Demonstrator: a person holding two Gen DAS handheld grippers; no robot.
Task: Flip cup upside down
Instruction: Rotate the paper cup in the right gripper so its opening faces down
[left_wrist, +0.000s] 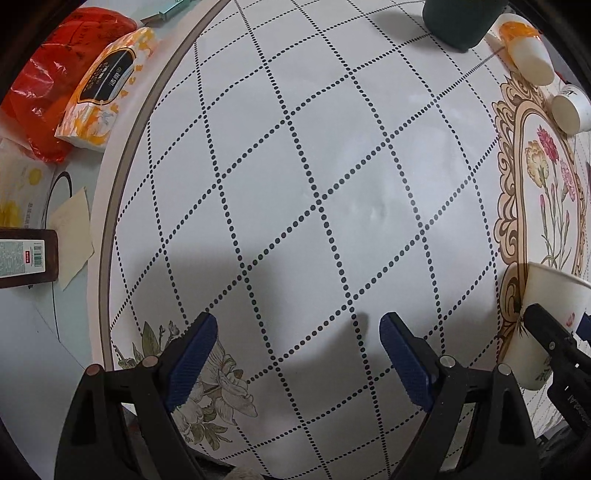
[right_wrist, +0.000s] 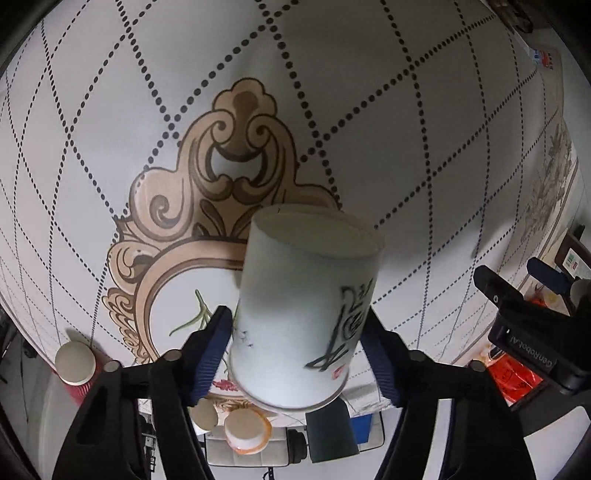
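Observation:
My right gripper (right_wrist: 297, 343) is shut on a white paper cup (right_wrist: 303, 306) with black brush lettering, held above the patterned tablecloth (right_wrist: 369, 110). The cup is tilted, its flat base pointing away from the camera and its wider rim near it. The same cup (left_wrist: 546, 325) and a black finger (left_wrist: 550, 332) of the right gripper show at the right edge of the left wrist view. My left gripper (left_wrist: 297, 365) is open and empty, low over the cloth near its front edge.
A dark green cup (left_wrist: 461, 22), an orange-banded white cup (left_wrist: 524, 48) and a small white cup (left_wrist: 570, 107) stand at the cloth's far right. A tissue pack (left_wrist: 107, 85), a red bag (left_wrist: 55, 74) and a brown box (left_wrist: 26, 258) lie left of the cloth.

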